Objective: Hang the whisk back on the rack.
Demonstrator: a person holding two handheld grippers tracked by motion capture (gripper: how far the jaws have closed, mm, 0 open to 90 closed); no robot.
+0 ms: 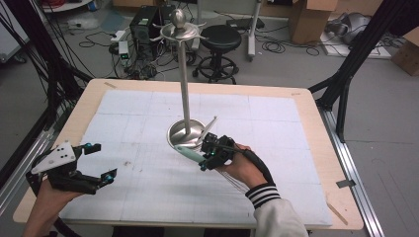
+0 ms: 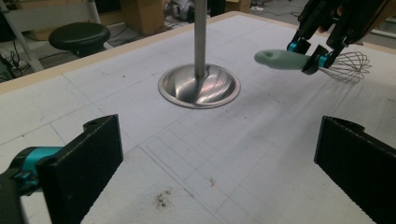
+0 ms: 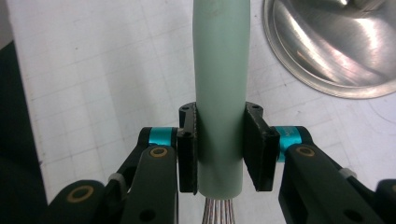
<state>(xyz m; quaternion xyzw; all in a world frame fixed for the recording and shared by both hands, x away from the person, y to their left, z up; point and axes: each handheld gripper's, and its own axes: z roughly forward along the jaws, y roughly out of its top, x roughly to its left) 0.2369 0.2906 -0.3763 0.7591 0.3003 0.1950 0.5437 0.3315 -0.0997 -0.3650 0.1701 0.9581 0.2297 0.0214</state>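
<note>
1. Nearest, at the left edge of the table (image 1: pixel 316 148), the left gripper (image 1: pixel 101 160) hovers just above the white mat (image 1: pixel 276 123) with its jaws spread wide and nothing between them. In the left gripper view the two black jaws frame bare mat, with a small dark smudge (image 2: pixel 161 199) between them.

2. Right of centre, a hand (image 1: pixel 244 168) in a striped cuff carries the right gripper (image 1: pixel 210 155). Its jaws are clamped on the pale green handle of a whisk (image 1: pixel 190 154); the right gripper view shows both pads (image 3: pixel 187 154) pressed against the handle's sides, close to where the wires begin.

3. The whisk (image 2: pixel 299 60) is clear of the mat, lying roughly level in the left gripper view, with the handle end pointing toward the stand and the wire loops (image 2: pixel 348 67) trailing back toward the hand.

4. Just beyond stands the utensil stand (image 1: pixel 187 89): a round metal base (image 1: pixel 185 133), a tall pole, and hooks (image 1: pixel 180 32) at the top that look empty.

5. Judged from this, the pick-up is done: the whisk is held and off the table. What seems left is to raise it to the top of the pole and hang it on a hook, which probably means turning the handle end upward first. The left gripper has no part in it yet.
</note>
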